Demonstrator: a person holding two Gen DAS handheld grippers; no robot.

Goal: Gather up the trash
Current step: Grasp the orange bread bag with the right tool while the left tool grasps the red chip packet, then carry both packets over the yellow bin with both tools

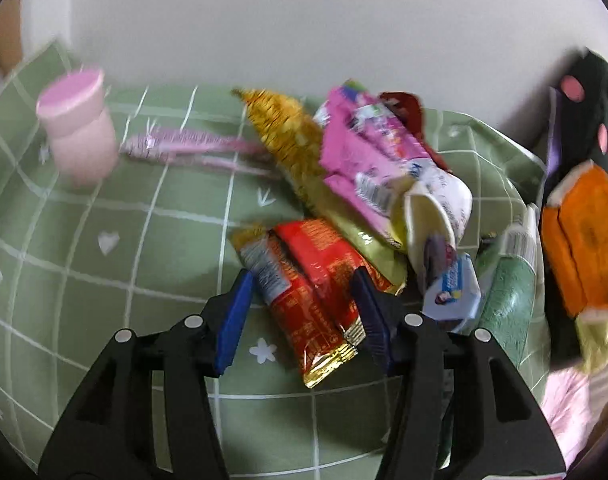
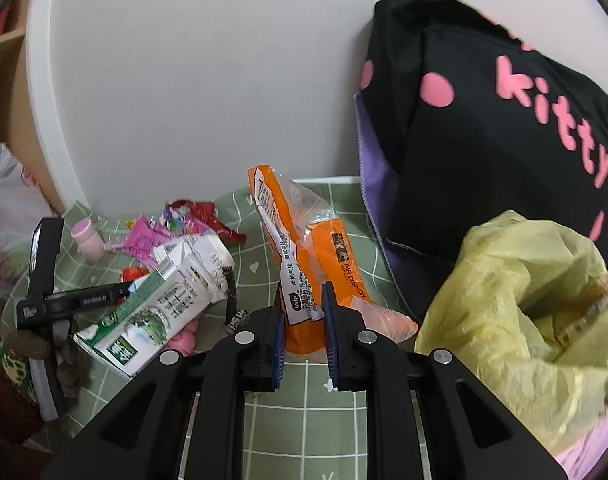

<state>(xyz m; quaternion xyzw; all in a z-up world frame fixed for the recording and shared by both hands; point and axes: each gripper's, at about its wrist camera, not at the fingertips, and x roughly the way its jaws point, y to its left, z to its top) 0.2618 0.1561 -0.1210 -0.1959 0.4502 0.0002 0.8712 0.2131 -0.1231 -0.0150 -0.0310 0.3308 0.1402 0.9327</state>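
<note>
We have the right gripper [image 2: 302, 334] pinched nearly closed on the lower end of the orange wrapper [image 2: 304, 248], which stands up just left of the yellow bag [image 2: 520, 320]. That wrapper is thin, crinkly film, light and floppy; holding it by the flat printed edge should keep it from sliding out. The left gripper [image 1: 304, 312] stands about half open over the red packet [image 1: 316, 292], its pads either side of the packet and not pressing it. This packet lies at the near edge of the trash heap left of the bag; it is light and slick, so we would take it across its narrow middle. The left view is blurred, so contact there is probably absent, not certainly. The bag's inside is mostly hidden, and its right side is cut off.
</note>
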